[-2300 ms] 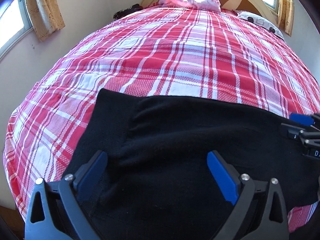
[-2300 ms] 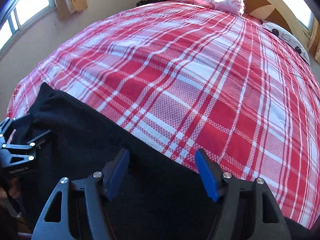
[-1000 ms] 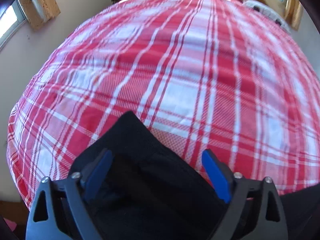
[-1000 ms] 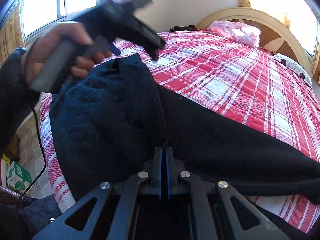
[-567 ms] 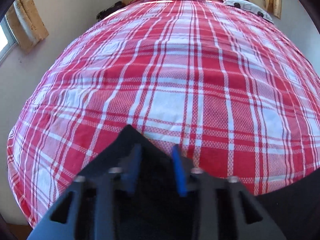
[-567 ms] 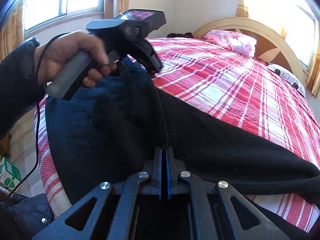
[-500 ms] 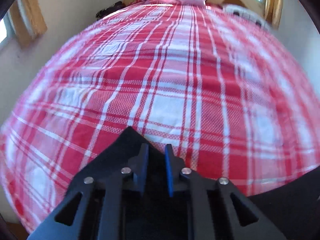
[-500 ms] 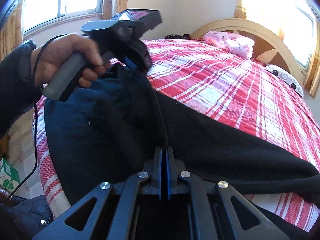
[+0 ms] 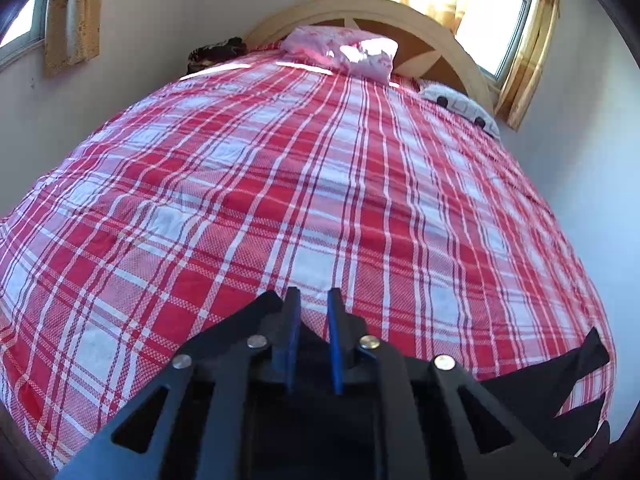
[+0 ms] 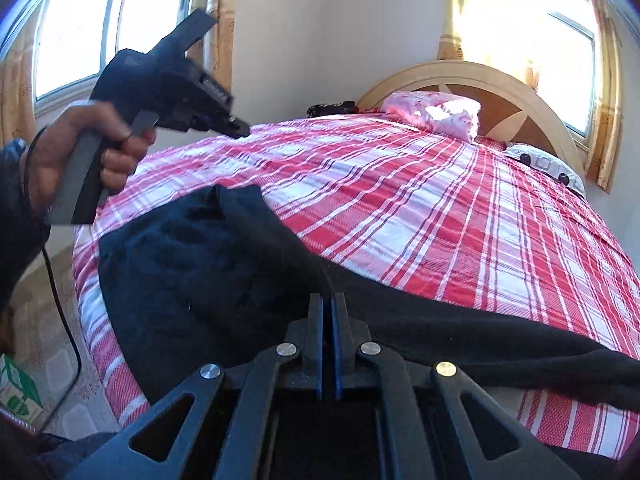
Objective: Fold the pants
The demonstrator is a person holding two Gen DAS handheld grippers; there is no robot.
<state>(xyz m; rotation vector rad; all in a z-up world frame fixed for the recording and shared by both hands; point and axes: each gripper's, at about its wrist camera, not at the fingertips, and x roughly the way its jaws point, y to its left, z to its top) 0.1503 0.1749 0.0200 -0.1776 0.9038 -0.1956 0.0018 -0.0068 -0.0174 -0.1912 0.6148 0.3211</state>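
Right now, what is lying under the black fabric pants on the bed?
Under the black fabric pants lies the red and white plaid bedspread, showing all around them. Whether anything else lies beneath cannot be seen, because the cloth covers it.

I count one pair of black pants [image 10: 224, 272], one plaid bedspread [image 10: 460, 216], two pillows: one pink [image 10: 436, 114], one patterned [image 10: 548, 166]. Two grippers: left [image 9: 312, 312], right [image 10: 328, 312]. Possibly one dark bundle [image 9: 214, 52] by the headboard.
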